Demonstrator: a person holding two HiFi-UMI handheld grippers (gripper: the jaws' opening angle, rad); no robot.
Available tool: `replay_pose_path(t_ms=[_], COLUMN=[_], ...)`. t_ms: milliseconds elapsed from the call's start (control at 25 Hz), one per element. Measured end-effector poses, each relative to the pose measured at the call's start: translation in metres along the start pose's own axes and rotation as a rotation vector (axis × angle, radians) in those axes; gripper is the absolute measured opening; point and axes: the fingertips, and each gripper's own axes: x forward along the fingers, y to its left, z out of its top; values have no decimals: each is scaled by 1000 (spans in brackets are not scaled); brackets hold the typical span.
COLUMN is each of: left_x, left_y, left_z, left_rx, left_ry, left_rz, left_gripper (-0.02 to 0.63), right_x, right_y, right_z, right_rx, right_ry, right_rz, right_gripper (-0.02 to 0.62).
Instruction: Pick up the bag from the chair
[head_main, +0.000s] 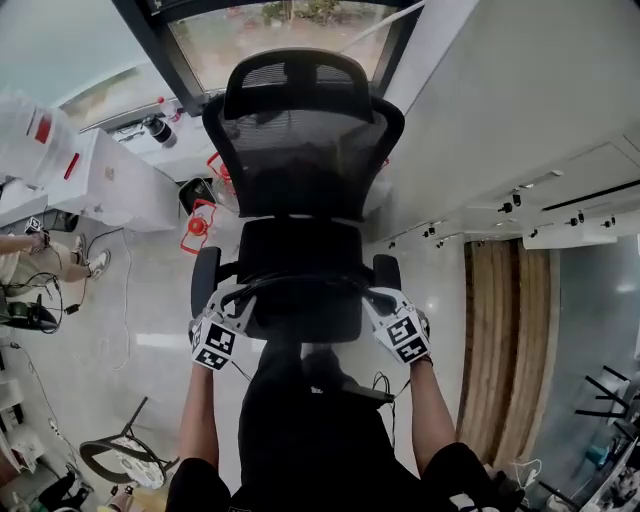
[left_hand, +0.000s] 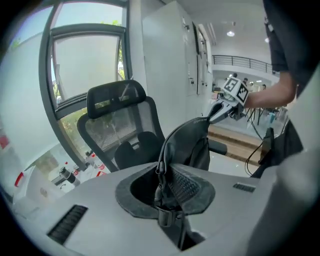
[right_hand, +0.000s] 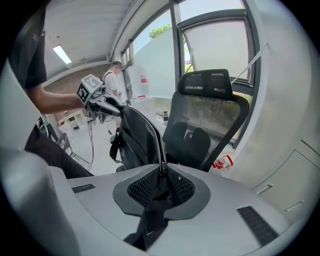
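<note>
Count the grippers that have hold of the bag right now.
2. The left gripper is shut on one end of the bag, and the right gripper on the other end. The bag is stretched between them in front of the chair.

Bright daylight thru window (head_main: 290, 30) — fisheye warp at edges, dark vignette in gripper views.

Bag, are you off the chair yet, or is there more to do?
Done: the left gripper and right gripper are both shut on the bag. In hand: it hangs between them, apparently off the chair. Left: probably just carrying it away.
</note>
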Motion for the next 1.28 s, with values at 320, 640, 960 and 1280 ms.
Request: replay_pose_path(t_ms=[320,640,960,1280], left_x=[-64,-105,-123,-128], left_y=[-61,-78,-71,-73], left_z=[2,1,-5,-16], left_rx=[-88,-105,-95,-99], left_ry=[-51,-113,-166,-167], left_rz=[-31,-41,-84,-109], left_gripper=[51,51,49,51], right_x=[-63,-93,-100,-101], right_y=[42,77,102,117], right_z=[-2,2,12,9], right_rx=[13,44,87,99], right_ry=[-11,-18,-20,2], right_rz=[2,-55,-140,-167], right_gripper=[37,37,37,37])
